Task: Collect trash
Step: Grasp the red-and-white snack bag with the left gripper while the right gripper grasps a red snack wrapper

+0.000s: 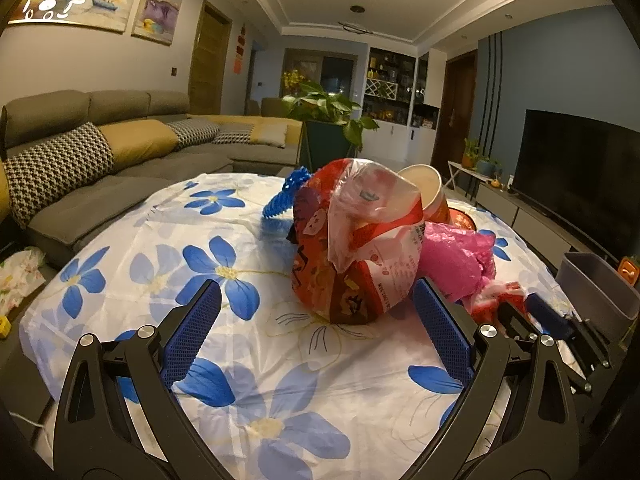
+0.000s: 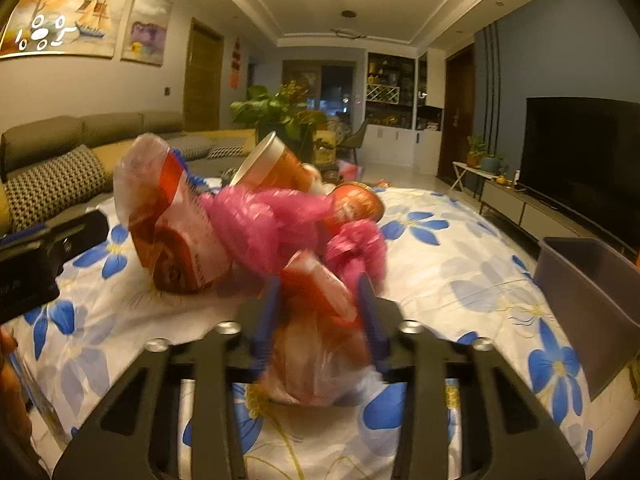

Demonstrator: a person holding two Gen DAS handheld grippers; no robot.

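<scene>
Right gripper point(image 2: 320, 320): fingers narrowed onto a crumpled red-and-clear wrapper point(image 2: 316, 312) at the near table edge; film looks light, limp, slippery, best pinched at a bunched fold; left gripper point(image 1: 316, 320): spread wide, holding nothing, facing a puffy red snack bag point(image 1: 356, 248); behind it, a soft pink plastic bag point(image 1: 452, 260) and a stiff, crushable paper cup point(image 1: 424, 188) tipped on its side; all on a flowered tablecloth point(image 1: 160, 248); grey bin point(image 2: 592, 300) beside the table, right.
</scene>
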